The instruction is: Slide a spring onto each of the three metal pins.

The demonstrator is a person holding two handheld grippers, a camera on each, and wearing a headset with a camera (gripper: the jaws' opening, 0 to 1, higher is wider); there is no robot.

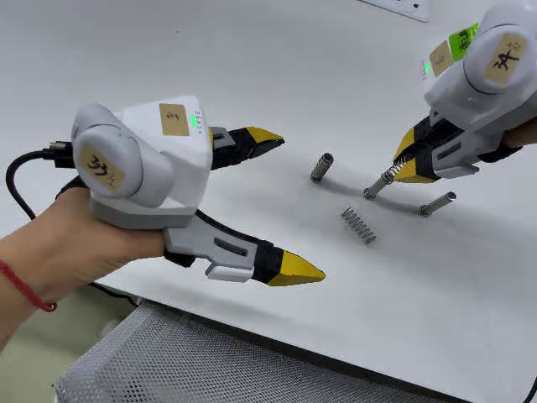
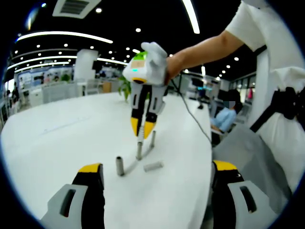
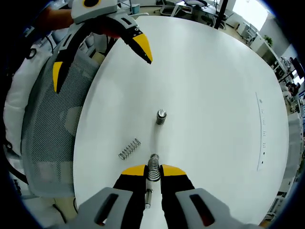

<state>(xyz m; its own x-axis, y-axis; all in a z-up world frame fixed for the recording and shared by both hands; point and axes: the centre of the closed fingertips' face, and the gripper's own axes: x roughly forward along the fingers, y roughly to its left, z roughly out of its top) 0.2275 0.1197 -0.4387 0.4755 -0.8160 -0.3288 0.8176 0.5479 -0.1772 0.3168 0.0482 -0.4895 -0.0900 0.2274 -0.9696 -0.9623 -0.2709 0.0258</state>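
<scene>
Left tongs [image 1: 298, 204] nearest, at the near left, held by a hand just above the surface [image 1: 252, 50]. Jaws spread wide, nothing between them. They sit well apart from the parts and look parked out of the way while the other side works.

Right tongs [image 1: 405, 164] come in from the far right, angled down, clenched on the held pin [image 1: 382, 180]. A coil [image 3: 152, 169] is already around that pin, right at the yellow tips. The pin's lower end points at the surface; I cannot tell whether it touches. My guess is the grip sits high so the pin can be set down on its end.

Standing pin [image 1: 321, 166] is upright left of the held one, a spring around it. Looks finished.

Bare pin [image 1: 437, 203] lies flat, right of the held pin. Loose spring [image 1: 358, 225] lies on the near side, between the two. Both are within easy reach for the last pairing.

Reckon one pin is done, a second is nearly done, and a third is not yet started.

Mesh chair back [image 1: 210, 361] shows below the near edge.
</scene>
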